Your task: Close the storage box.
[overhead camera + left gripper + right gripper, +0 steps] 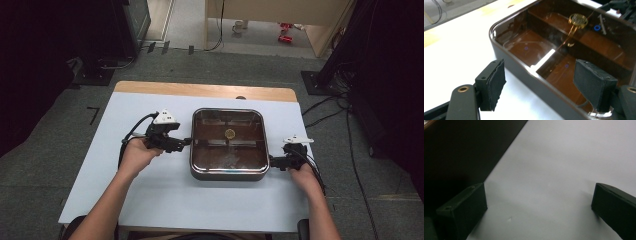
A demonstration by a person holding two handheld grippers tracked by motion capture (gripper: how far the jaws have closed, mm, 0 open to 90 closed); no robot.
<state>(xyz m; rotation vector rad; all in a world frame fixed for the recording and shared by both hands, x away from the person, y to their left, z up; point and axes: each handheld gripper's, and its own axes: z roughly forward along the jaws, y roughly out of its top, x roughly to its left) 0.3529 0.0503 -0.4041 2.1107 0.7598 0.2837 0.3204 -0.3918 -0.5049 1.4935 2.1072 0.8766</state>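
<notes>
A square dark metal pan (229, 174) with a glossy brown divided inside sits mid-table, a small round gold knob (230, 133) at its centre. My left gripper (186, 143) is at the pan's left side, open. In the left gripper view the pan's rim (524, 70) runs between the jaws of this gripper (541, 75): one pad (495, 82) hangs over the table, the other (594, 82) over the pan, neither pressing. The gold knob (578, 20) lies beyond. My right gripper (272, 161) sits by the pan's right side, open (539, 202) over bare table, the pan's dark wall (461, 150) beside it.
A pale sheet (150, 190) covers the table, with a wooden strip (200, 90) along the far edge. Cables (131, 132) trail from both grippers. Dark stands (340, 55) and cords (325, 107) are on the floor around the table.
</notes>
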